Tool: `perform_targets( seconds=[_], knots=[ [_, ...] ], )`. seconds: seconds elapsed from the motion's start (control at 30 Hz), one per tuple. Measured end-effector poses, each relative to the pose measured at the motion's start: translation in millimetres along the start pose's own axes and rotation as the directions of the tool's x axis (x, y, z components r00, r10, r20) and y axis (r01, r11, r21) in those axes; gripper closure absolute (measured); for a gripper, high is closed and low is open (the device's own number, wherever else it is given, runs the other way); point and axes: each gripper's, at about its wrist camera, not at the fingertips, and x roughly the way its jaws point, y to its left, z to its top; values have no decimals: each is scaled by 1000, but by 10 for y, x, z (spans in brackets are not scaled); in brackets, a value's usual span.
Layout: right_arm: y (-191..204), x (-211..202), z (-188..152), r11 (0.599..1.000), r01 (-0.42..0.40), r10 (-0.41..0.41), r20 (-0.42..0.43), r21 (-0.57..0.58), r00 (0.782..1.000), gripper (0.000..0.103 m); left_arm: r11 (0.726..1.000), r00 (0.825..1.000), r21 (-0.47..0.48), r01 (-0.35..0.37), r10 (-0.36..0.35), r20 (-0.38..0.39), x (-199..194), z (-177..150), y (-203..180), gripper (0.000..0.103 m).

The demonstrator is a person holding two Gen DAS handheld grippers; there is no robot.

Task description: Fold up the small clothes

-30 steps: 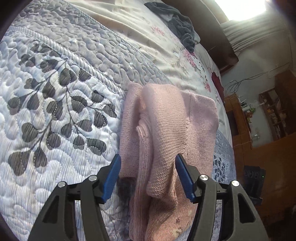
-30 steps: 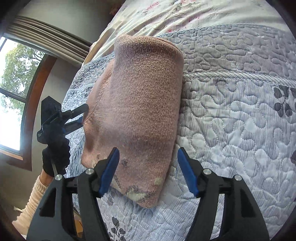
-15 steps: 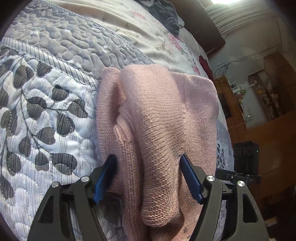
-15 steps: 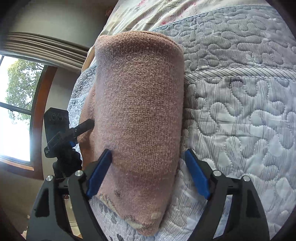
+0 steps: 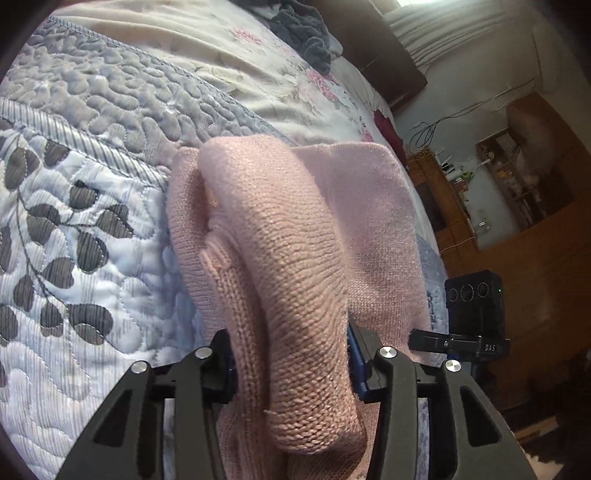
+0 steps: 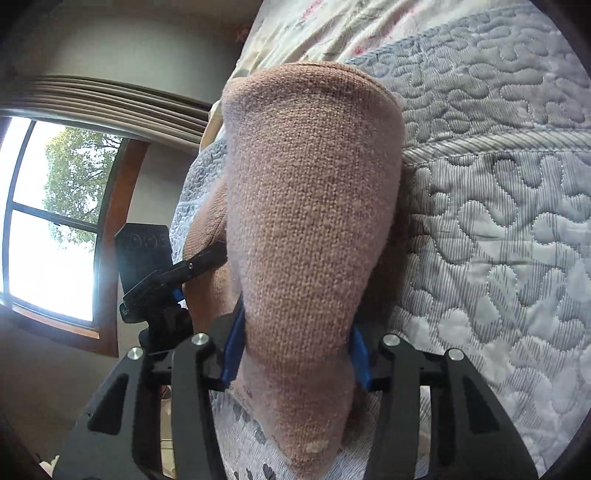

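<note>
Pink knit garment lies folded on the quilted bedspread, near the edge of the bed. Both grippers grasp it, one from each side.

Left gripper: blue pads pressed into a thick roll of knit, clenched on it. Right gripper: same, pads closed on the folded bundle from the opposite side. In the right wrist view the left gripper shows beyond the garment, fingers at the fabric.

Judgement: the two-sided pinch holds the layers together so the fold does not slump when the bundle is lifted or turned; grasping thick edges rather than a single layer supports this.

Materials: garment is soft, coarse stocking-stitch knit, bulging between the pads; rounded fold at the far end. Bedspread is stitched in pebble and leaf patterns, grey-blue, padded, yielding. A dark garment lies well apart on the floral sheet.
</note>
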Motion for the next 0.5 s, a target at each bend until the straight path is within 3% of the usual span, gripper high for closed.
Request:
perform_targets(
  seconds=[0.2, 0.37, 0.5],
  knots=[
    [208, -699, -315, 999, 8, -6, 30, -52, 1000, 57, 991, 992, 40, 126, -125, -31, 68, -251, -634, 59],
    [144, -1372, -742, 999, 35, -33, 70, -33, 997, 57, 975, 975, 65, 214, -210, -73, 275, -577, -1163, 59],
    [-77, -1737, -1141, 998, 66, -67, 90, 15, 994, 57, 971, 970, 79, 225, -216, -108, 537, -869, -1436, 60]
  ],
)
